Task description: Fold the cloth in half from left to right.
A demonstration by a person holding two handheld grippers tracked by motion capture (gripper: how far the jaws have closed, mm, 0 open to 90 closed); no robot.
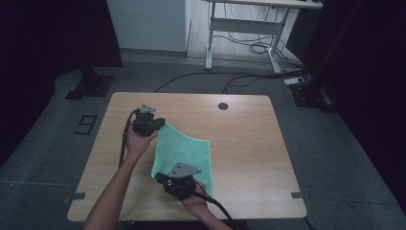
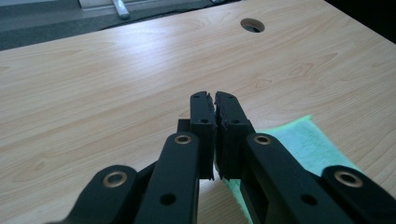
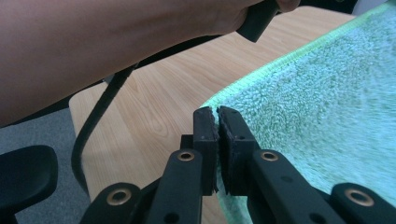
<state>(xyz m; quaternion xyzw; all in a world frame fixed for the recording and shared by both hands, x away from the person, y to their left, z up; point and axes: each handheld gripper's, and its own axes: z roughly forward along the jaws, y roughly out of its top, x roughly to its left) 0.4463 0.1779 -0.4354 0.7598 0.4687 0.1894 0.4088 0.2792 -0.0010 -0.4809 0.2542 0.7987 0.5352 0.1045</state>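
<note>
wooden desk (image 1: 239, 143) under dim light: green towel (image 1: 184, 148) stretched between two grippers, left gripper (image 2: 214, 100) pinching its far corner, right gripper (image 3: 217, 114) pinching its near edge, jaws pressed together.

Both tongs, left (image 1: 158, 125) and right (image 1: 160, 176), are clamped tight, forearms angled inward.

Green terry-cloth towel (image 3: 327, 116): fuzzy, matt, stitched hem. Light wood-grain laminate table (image 2: 116, 84): smooth, slight sheen. Black plastic gripper jaws: matt, with brass-coloured metal rivets (image 2: 183, 138).
</note>
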